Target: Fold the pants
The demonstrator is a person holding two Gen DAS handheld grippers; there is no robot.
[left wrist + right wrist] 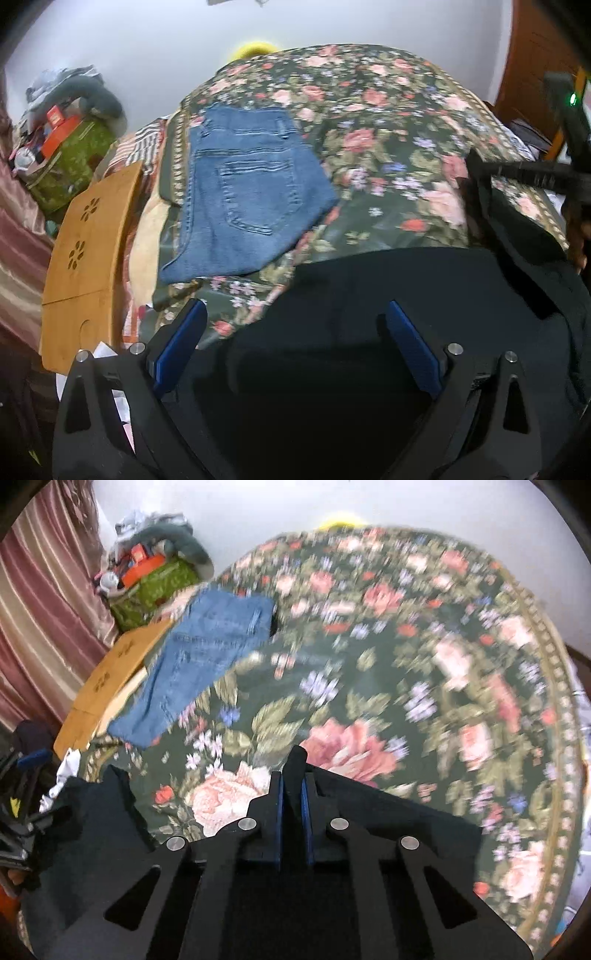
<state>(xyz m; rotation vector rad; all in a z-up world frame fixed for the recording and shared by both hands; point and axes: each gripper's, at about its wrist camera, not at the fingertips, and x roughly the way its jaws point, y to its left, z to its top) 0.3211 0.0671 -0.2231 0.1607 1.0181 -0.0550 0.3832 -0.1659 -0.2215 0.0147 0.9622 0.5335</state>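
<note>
No readable labels; right gripper [291,775] jaws pinch black pants [388,812], left gripper [295,332] jaws wide; jeans [243,192] beyond pants.

Floral bedspread [369,672]; wooden board [88,236] at edge; green bag [70,162], contents blurred.

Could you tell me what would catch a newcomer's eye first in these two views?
Probably the floral bedspread, which fills most of both views, and the folded blue jeans lying on its left part. Nearest the cameras lie dark pants: the right gripper is shut on a pinch of them, while the left gripper hangs open above them.
</note>
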